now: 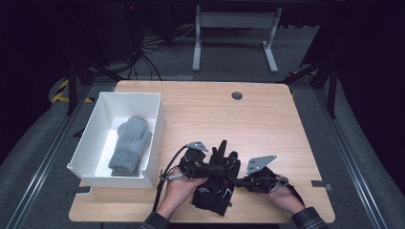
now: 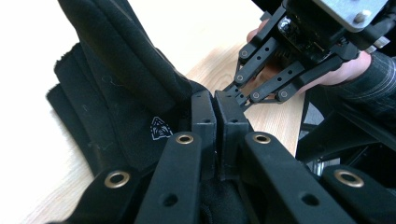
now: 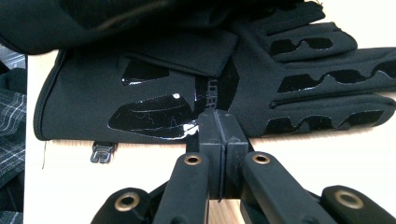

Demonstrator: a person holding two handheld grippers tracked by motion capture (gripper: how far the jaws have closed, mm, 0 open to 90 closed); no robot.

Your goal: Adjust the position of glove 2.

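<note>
Two black gloves (image 1: 215, 191) lie stacked near the table's front edge, fingers pointing away from me. My left gripper (image 1: 225, 171) reaches over them from the left. Its jaws (image 2: 215, 112) stand shut, and a fold of the upper glove (image 2: 121, 60) runs down into their tips, pinched and raised. From the right comes my right gripper (image 1: 240, 181), also shut (image 3: 217, 123), its tips at the near edge of the lower glove's palm (image 3: 140, 102) with nothing seen between them. The raised upper glove (image 3: 93, 18) hangs across the top of the right gripper view. The two grippers' tips nearly meet.
A white box (image 1: 90, 138) stands at the table's left side with a grey mitten (image 1: 130, 143) inside. The wooden table (image 1: 229, 119) has a round cable hole (image 1: 237, 95) near its far edge. A small clip (image 3: 102, 152) hangs from the lower glove's cuff edge.
</note>
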